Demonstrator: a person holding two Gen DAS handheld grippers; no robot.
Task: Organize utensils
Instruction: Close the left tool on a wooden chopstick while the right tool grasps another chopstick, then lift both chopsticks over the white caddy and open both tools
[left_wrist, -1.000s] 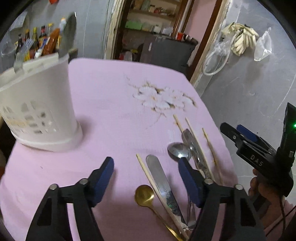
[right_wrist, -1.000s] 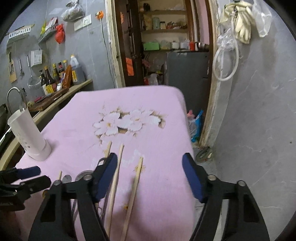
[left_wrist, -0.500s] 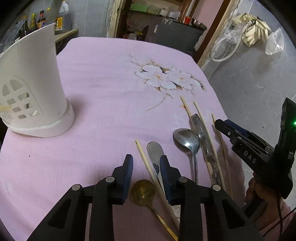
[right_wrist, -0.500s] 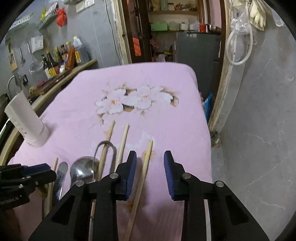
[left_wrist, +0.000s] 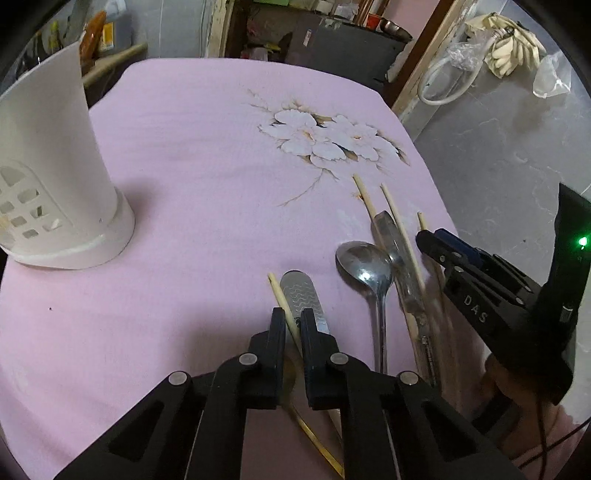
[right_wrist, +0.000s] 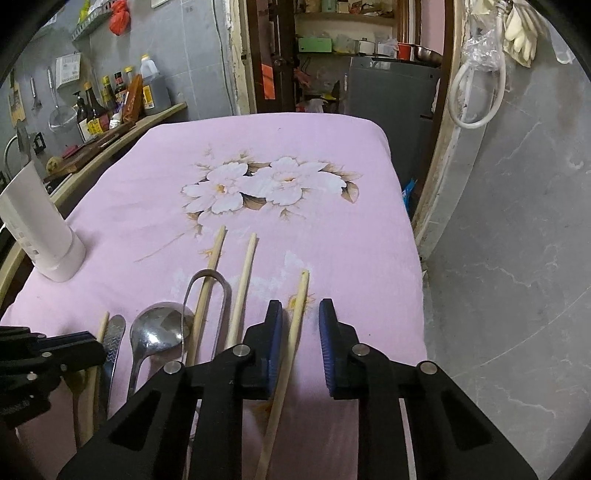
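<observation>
At the near edge of a table draped in a pink cloth (left_wrist: 203, 147), the left gripper (left_wrist: 292, 325) has its jaws, which have just been closing, drawn nearly together on a pale chopstick (left_wrist: 277, 291). The stick's tip juts out beyond the fingers. Only the left wrist view shows the gold spoon (left_wrist: 289, 373) lying under those fingers. Just to the right of the chopstick lies a knife handle (left_wrist: 301, 295) stamped with wavy lines, then a steel spoon (left_wrist: 364, 262).

Near the table's right edge, the right gripper (right_wrist: 300, 332) straddles a second chopstick (right_wrist: 301, 295). Its jaws have also just been closing. The right wrist view alone shows the stick against the left pad, with a clear gap before the right pad. From the left wrist view that gripper appears side-on, a hand (left_wrist: 517, 387) beneath it.

Between the two grippers, a looped metal utensil (right_wrist: 221, 295) lies over one of two more chopsticks (right_wrist: 212, 266). A white utensil holder (left_wrist: 55, 177) stands upright by the left edge, well apart from the cutlery. A floral print (right_wrist: 266, 184) marks the cloth's middle. Sauce bottles (right_wrist: 122, 96) line a far shelf, clear only in the right wrist view.
</observation>
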